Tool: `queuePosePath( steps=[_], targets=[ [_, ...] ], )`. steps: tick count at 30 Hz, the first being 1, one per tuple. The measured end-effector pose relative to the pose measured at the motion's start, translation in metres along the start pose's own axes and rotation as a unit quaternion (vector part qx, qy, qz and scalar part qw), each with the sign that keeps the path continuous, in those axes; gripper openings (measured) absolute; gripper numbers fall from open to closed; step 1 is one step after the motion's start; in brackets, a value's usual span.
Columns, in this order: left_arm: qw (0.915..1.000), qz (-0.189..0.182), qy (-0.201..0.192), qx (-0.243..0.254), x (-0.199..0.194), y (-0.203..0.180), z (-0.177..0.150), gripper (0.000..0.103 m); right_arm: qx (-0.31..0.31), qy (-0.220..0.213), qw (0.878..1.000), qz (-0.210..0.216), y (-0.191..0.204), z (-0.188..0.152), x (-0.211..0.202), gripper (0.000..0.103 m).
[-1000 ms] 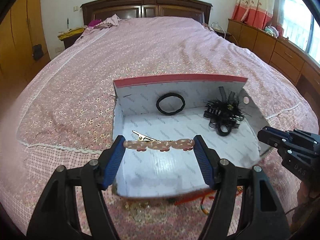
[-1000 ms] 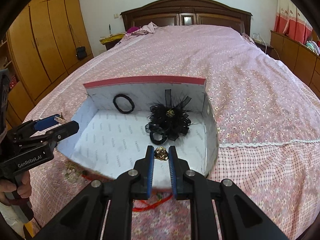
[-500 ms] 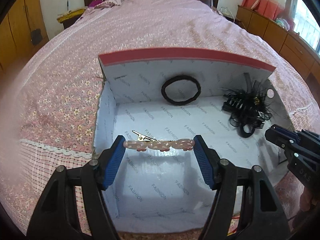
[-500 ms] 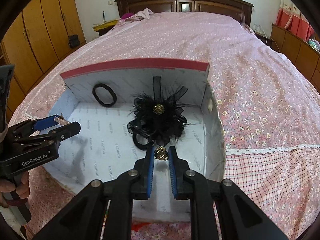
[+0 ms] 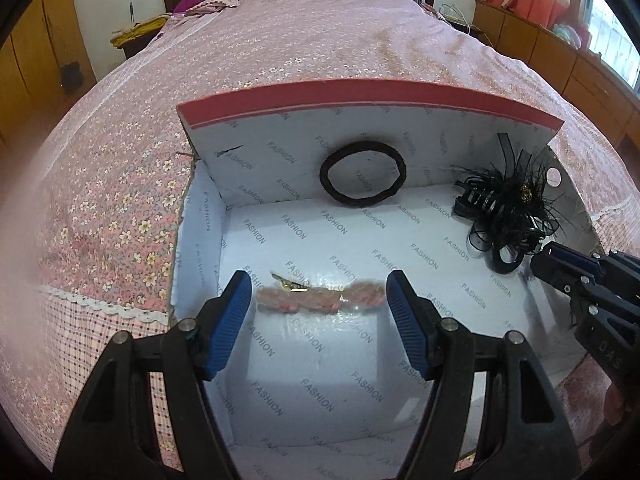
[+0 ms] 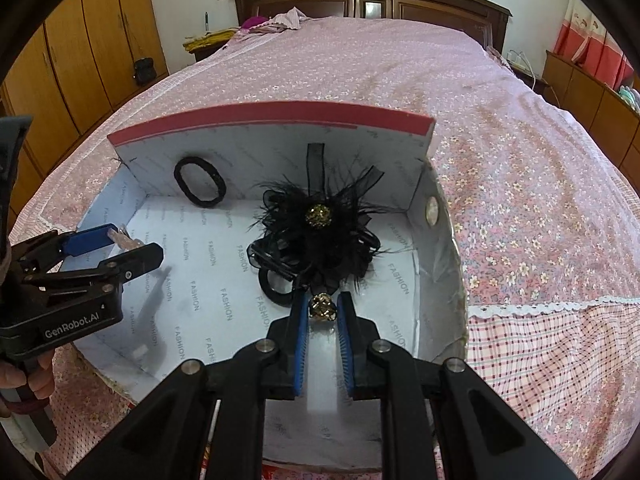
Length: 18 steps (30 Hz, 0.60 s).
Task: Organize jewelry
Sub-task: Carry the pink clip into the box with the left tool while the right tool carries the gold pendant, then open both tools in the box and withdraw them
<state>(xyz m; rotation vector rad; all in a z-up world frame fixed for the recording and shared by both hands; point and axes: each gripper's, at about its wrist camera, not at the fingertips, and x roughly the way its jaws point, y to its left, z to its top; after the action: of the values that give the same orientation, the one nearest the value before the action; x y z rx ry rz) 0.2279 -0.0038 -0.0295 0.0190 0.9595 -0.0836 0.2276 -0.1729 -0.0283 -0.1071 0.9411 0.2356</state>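
Just beyond the right gripper, a black feather hairpiece crowds the box.

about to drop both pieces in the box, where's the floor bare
Bare: the box floor's left and middle, from the left wall to the black feather clip, in front of the hair tie. Crowded: the right back corner, filled by that clip.

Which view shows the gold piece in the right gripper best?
The right wrist view: the gold ornament sits sharp and central in the right gripper. In the left wrist view only that gripper's tips show; the ornament is hidden.
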Motion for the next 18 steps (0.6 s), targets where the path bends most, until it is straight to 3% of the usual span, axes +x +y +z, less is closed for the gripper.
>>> queuePosePath(
  steps=[9,18],
  targets=[
    [1.0,-0.007,0.001,0.002,-0.004,-0.003,-0.003,0.064,0.006,-0.019,1.0,0.011,0.0,-0.002,-0.011,0.029],
    [0.9999,-0.007,-0.011,-0.004,-0.025,0.0,-0.008,0.071,0.022,-0.039,0.999,0.023,-0.006,-0.007,-0.032,0.03]
  ],
)
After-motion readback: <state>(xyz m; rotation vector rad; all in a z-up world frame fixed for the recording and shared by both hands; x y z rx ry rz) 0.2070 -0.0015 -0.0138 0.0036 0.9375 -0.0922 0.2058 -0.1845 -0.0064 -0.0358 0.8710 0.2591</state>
